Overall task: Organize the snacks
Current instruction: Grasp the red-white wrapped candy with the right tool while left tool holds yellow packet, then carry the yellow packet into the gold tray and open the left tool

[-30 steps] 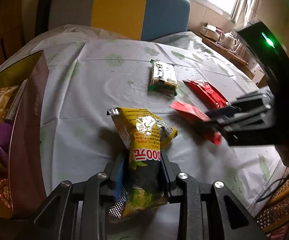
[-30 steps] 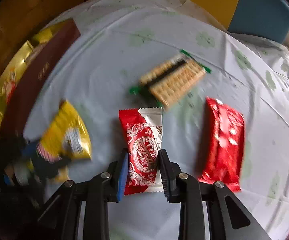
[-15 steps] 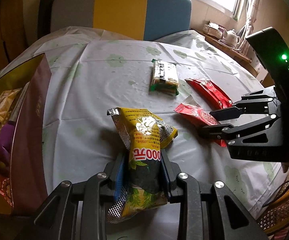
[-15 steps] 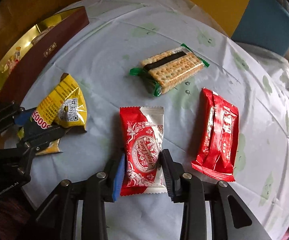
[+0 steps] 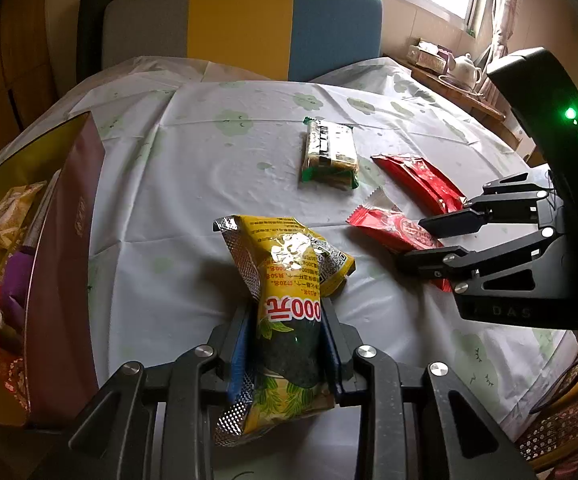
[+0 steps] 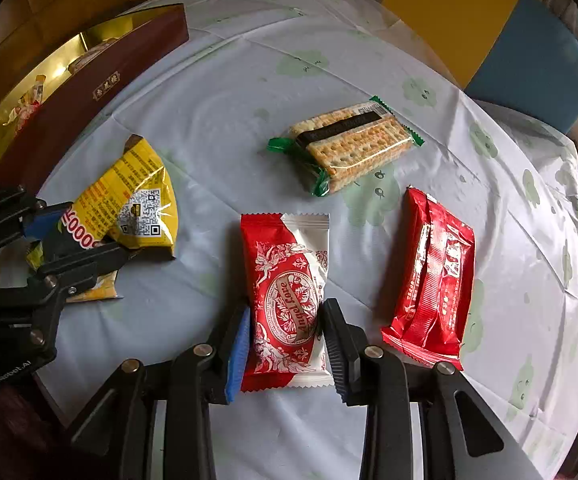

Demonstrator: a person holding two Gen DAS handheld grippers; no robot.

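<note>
So we've got the left gripper (image 5: 287,344) clamped on a yellow snack bag (image 5: 289,292), both pads squeezing its middle so the foil crumples and the top end flops over toward 12 o'clock in the left wrist view. The bag looks lifted off the tablecloth (image 5: 193,184), though we can't say how far.

Over on the right wrist view, the right gripper (image 6: 287,340) sits with its fingers either side of a red and white wafer packet (image 6: 287,300), which lies flat on the cloth. The pads are right at the packet's edges but the wrapper isn't pinched or buckled, so we'd call that a loose straddle, not a grip.

Other snacks from that same view: a cracker pack with green ends (image 6: 347,144) up at 1 o'clock from the wafer packet, well apart from it, and a plain red packet (image 6: 429,276) just beside it at 3 o'clock. None of them touch each other.

The maroon box (image 6: 89,92) with the gold lining sits at 10 o'clock, near the table's edge, and a few wrapped snacks are already in it. In the left wrist view the same box is at 9 o'clock. A chair with grey, yellow and blue panels (image 5: 241,24) stands behind the table at 12 o'clock.
</note>
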